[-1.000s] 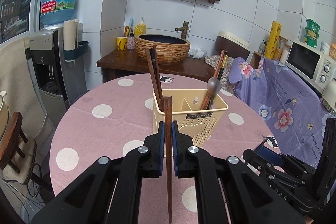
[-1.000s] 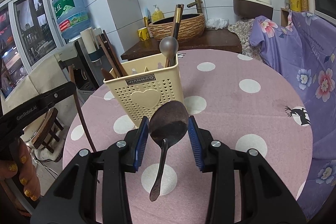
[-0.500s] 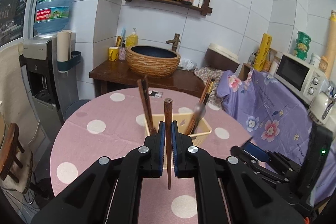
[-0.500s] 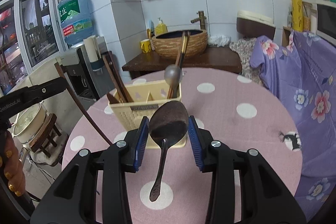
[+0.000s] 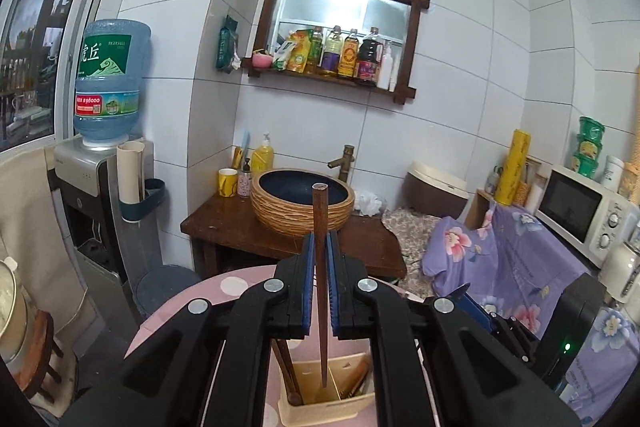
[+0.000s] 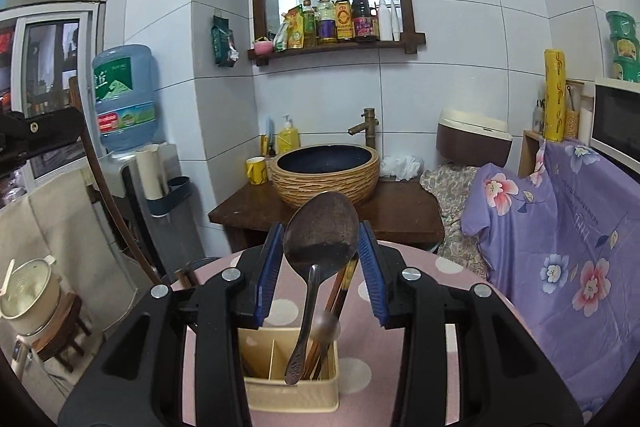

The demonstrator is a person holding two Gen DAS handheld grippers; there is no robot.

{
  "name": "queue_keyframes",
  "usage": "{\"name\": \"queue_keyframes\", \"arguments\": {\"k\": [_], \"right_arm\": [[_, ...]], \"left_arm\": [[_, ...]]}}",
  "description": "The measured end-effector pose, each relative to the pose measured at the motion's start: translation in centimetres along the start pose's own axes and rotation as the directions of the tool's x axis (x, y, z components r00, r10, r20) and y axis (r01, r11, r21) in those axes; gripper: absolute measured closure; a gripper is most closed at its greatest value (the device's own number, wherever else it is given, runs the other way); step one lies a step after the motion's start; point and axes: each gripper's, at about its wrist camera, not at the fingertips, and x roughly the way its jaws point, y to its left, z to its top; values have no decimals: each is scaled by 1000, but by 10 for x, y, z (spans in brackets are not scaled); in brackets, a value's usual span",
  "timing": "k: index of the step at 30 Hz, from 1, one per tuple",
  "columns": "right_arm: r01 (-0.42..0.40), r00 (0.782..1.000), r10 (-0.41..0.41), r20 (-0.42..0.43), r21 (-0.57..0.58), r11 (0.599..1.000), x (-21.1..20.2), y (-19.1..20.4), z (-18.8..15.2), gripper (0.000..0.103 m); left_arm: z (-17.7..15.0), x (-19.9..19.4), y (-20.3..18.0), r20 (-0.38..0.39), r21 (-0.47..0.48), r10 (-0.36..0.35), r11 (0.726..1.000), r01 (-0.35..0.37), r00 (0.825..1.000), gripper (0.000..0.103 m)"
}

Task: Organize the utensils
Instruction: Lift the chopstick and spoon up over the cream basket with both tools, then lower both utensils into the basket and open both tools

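Left tongs (image 5: 319,263) clench 1 chopstick (image 5: 320,267) upright above the holder (image 5: 320,407); right tongs (image 6: 320,259) grip a spoon (image 6: 320,239) over it.

One cream utensil holder (image 6: 292,393) stands on one pink dotted table (image 6: 460,327). Two tools appear: the left tool (image 5: 319,283) grips one wooden chopstick (image 5: 320,267), the right tool (image 6: 320,275) one dark spoon (image 6: 320,235). One metal spoon (image 6: 325,323) sits in the holder.
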Motion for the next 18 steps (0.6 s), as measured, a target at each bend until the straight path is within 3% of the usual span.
{"name": "queue_keyframes", "arguments": {"k": [8,18], "right_arm": [[54,998,-54,-44,5,999,47,-6,-58,64],[47,996,-51,-77,-47,998,54,-4,-113,64]], "left_arm": [[-56,45,12,-70,-1,12,1000,-12,997,96],[-108,70,22,-162,24,7,1000,-3,987,96]]}}
